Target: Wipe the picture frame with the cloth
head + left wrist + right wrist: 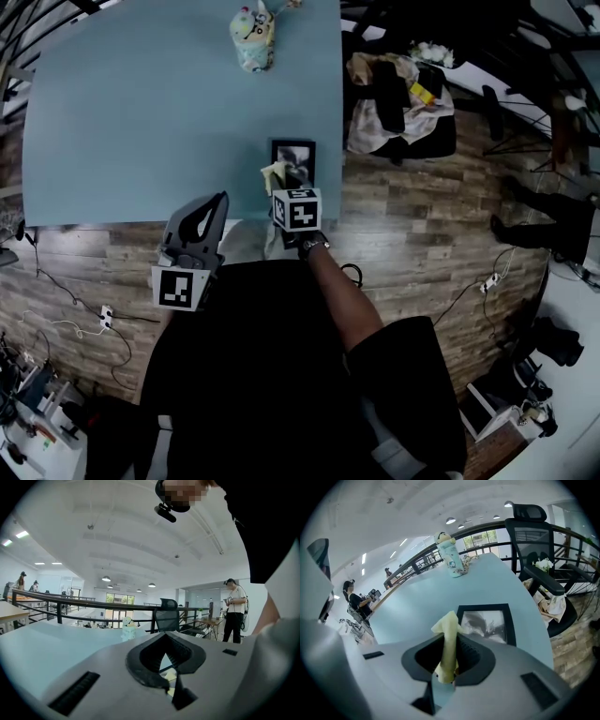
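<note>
Status check from my side: the right tongs (pixel 450 660) are clenched on the cloth (pixel 449 641), so the grab part is sorted, and the picture frame (pixel 485 623) is lying flat on the surface (pixel 141 112) dead ahead at 12 o'clock, close to the near edge. From the head view the cloth looks like it's hanging right at the near rim of the frame, but I honestly can't tell if it's touching, so I'd call the actual wiping barely begun or not begun (no way to judge from the glass how clean it is). What's left, as I read it, is getting the cloth flat onto the frame and dragging it across the glass and the border. My left tongs (pixel 164 644) are closed up with nothing in them, hovering off the surface's edge at about 8 o'clock from the right ones, doing nothing useful. Materials: the cloth is pale yellow, thin and floppy, bunched into a narrow strip between the ribbed dark pads with a loose corner poking up. The frame is a slim black rectangle with a shiny pane over a greyish photo, so it'll probably slide around if I push hard. The surface is smooth, matte, pale blue. Way out at 12 o'clock there's a mint-coloured bottle (pixel 451 555) with a cartoony lid, well apart from everything.
</note>
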Motion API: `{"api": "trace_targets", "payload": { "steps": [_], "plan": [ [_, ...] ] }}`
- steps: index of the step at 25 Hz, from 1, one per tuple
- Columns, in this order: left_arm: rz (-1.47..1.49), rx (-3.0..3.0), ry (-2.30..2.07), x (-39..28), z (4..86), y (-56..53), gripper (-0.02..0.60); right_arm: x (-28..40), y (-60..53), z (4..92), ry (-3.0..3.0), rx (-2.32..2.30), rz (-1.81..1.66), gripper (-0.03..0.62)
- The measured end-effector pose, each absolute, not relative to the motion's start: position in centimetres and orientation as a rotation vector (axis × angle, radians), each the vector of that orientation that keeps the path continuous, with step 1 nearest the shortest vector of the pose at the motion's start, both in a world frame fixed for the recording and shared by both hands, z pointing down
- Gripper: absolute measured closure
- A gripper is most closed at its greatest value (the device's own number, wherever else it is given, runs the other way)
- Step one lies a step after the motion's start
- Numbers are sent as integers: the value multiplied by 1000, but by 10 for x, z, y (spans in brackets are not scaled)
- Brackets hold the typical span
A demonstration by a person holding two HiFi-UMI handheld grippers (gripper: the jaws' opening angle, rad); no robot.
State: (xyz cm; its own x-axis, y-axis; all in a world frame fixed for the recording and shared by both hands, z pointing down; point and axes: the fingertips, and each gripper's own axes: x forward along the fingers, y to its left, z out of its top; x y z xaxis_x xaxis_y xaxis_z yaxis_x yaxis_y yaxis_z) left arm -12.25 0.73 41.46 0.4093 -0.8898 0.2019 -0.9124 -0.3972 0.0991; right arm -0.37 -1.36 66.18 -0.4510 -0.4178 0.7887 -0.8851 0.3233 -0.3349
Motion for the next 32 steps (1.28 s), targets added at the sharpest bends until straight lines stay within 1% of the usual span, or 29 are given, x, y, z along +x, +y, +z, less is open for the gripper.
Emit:
{"api": "trace_targets", "payload": {
  "steps": [12,32],
  "plan": [
    [183,2463,-1593,-120,416,6,584,1,-13,667,-1996,1147,1053,536],
    [188,2521,-1516,-94,414,-2,584,35,-16,668,-1961,1227,1072,536]
  ]
}}
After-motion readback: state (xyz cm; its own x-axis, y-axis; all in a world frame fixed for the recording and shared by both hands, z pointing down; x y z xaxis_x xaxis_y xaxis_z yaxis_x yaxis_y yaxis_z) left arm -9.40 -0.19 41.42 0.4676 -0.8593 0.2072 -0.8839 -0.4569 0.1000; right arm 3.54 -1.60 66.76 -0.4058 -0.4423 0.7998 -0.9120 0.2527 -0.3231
